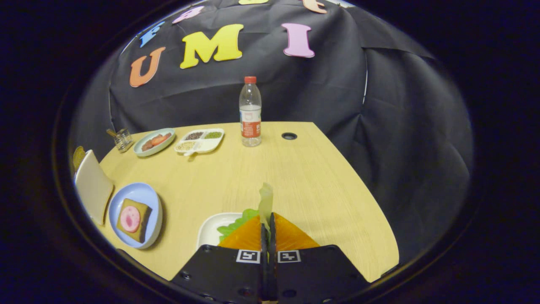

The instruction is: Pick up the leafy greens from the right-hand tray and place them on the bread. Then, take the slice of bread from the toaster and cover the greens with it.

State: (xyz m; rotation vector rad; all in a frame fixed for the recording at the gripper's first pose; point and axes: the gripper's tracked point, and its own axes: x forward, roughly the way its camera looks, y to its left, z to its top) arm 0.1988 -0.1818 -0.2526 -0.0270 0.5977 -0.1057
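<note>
Pale green leafy greens [265,202] pinched upright between the jaws of the gripper [267,230], jaws closed on the stem, lifted just above the white tray [209,230]. Bread [134,219] with a pink slice sits on a blue plate [142,195], left on the desk [295,177]. Toaster [93,185] just beyond the plate. Water bottle [250,112] far back.

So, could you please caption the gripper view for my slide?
Gripper shut on leafy greens above the white tray, bread waiting left.
</note>
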